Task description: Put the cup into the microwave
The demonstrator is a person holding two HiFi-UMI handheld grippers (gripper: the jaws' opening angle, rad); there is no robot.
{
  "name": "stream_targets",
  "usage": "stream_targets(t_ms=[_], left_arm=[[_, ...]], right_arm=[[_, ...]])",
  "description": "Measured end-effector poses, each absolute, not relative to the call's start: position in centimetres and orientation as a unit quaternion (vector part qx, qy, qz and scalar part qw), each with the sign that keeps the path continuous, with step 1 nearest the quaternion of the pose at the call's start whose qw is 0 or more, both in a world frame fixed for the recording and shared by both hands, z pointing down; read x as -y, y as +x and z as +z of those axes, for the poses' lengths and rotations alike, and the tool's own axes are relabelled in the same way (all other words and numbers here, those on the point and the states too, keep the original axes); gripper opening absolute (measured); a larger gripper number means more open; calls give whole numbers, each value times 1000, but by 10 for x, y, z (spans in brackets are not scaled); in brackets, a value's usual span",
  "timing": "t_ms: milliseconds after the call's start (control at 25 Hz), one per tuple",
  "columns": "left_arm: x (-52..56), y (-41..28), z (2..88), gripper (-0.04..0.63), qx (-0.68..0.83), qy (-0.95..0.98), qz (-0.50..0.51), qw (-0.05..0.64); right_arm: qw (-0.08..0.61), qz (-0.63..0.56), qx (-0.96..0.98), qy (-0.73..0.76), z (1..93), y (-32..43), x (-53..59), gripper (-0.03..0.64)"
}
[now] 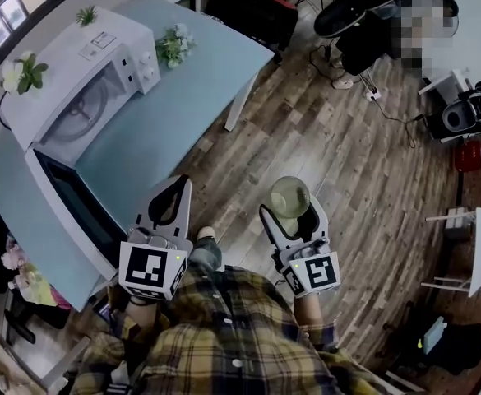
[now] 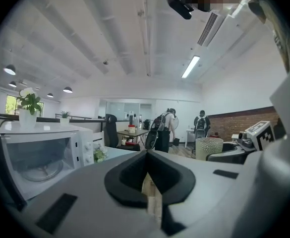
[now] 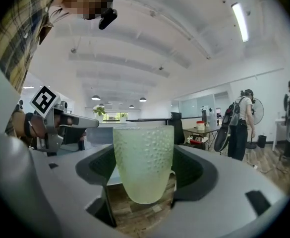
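Head view: right gripper point(image 1: 291, 209) has its jaws clamped on the upright green cup point(image 1: 290, 194), held over the wooden floor point(image 1: 347, 163), right of the microwave point(image 1: 76, 64) and well apart from it. Its open cavity faces that side. Left gripper point(image 1: 173, 189), jaws together and empty, hangs nearer the microwave.

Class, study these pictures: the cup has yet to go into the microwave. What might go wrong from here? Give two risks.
1. The right gripper pinches the cup only by its sides, out over the wood floor and short of the table. If the grip slips, the cup would likely fall to the floor.
2. The microwave door stands open towards the person, and the shut left gripper lies between cup and microwave. The cup may knock either on its way in.
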State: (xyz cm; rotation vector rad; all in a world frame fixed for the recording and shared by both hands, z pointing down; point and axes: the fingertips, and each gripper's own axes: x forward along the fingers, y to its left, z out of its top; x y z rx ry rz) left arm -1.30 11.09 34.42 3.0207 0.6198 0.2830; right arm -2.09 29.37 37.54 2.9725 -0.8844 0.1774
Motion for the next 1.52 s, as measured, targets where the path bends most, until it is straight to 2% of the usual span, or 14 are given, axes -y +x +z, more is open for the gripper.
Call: stream_targets(t_ms=[1000, 1520], left_arm=[[-20, 15, 365, -11, -47, 991, 100, 74], [74, 6, 370, -11, 193, 969, 95, 121]], right_arm=[[46, 77, 459, 884, 393, 85, -159, 357], [62, 64, 666, 741, 388, 146, -9, 357]])
